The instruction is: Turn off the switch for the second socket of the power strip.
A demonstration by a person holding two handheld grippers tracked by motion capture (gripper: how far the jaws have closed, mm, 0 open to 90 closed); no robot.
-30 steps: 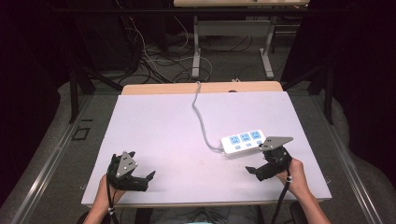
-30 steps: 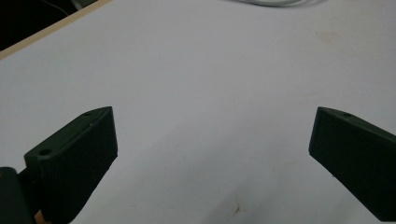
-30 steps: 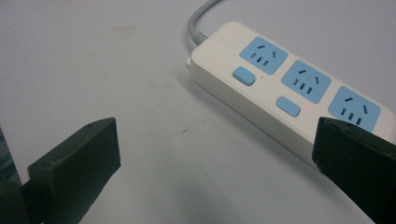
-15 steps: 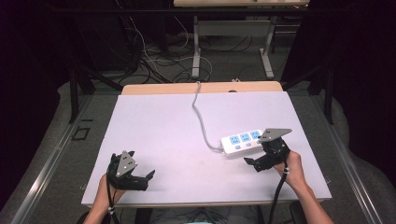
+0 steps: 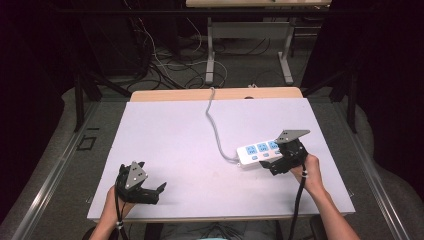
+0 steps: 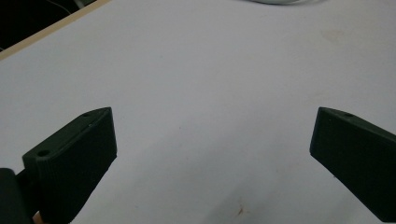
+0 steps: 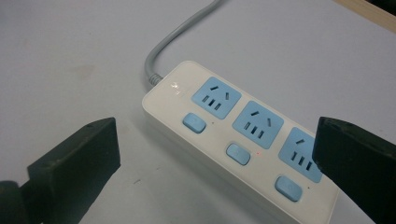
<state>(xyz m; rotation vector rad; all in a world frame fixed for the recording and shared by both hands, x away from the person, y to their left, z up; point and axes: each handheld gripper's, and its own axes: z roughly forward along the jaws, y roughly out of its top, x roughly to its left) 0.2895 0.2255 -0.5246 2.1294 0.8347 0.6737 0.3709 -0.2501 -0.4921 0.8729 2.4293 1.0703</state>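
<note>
A white power strip [image 5: 257, 151] with three blue sockets and three blue switches lies on the right half of the white table [image 5: 175, 135]. Its grey cable [image 5: 215, 125] runs off over the far edge. My right gripper [image 5: 273, 167] hovers at the strip's near right end, jaws wide open. In the right gripper view the strip [image 7: 238, 140] lies just ahead between the open jaws of the right gripper [image 7: 215, 135], untouched, with its cable [image 7: 182, 32] leading away. My left gripper [image 5: 155, 192] rests near the front left edge, open. In the left gripper view, bare tabletop lies between the left gripper [image 6: 212, 126] jaws.
A wooden strip [image 5: 170, 94] borders the table's far side. Behind it stand metal table legs [image 5: 210, 40] and tangled cables [image 5: 165, 60] on the floor. Dark curtains close in on both sides.
My right gripper has moved forward, away from the person, up to the power strip's near end. The left gripper has stayed put.
</note>
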